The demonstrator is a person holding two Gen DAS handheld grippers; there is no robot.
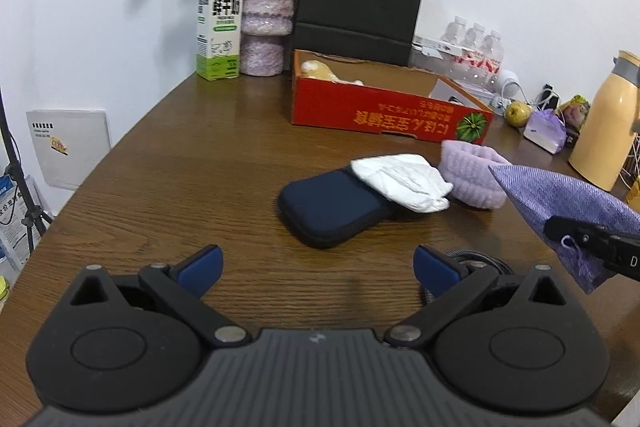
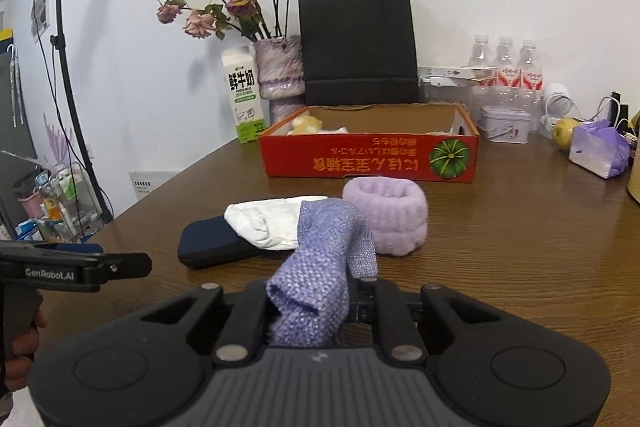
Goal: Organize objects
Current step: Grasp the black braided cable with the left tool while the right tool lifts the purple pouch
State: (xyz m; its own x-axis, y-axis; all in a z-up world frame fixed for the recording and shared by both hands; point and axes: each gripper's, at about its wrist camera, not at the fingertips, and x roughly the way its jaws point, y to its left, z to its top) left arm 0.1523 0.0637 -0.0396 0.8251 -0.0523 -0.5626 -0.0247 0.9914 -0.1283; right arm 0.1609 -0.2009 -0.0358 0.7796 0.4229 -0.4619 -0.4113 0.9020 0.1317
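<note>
Right claw (image 2: 310, 311) is clamped tight on a purple woven fabric pouch (image 2: 320, 267), which is off the brown wooden counter (image 2: 520, 267) and flops forward over the fingers. Left claw (image 1: 318, 269) is spread wide with nothing between its blue pads (image 1: 200, 267), hovering over the counter. Ahead of them lies a dark navy zip case (image 1: 332, 207) with a crumpled white cloth (image 1: 404, 181) lying partly over its far end, and a fuzzy lilac rolled wristband (image 2: 386, 219) just beside that. Behind them sits the open red cardboard box (image 2: 368, 159) with something plush and yellowish in its left corner.
</note>
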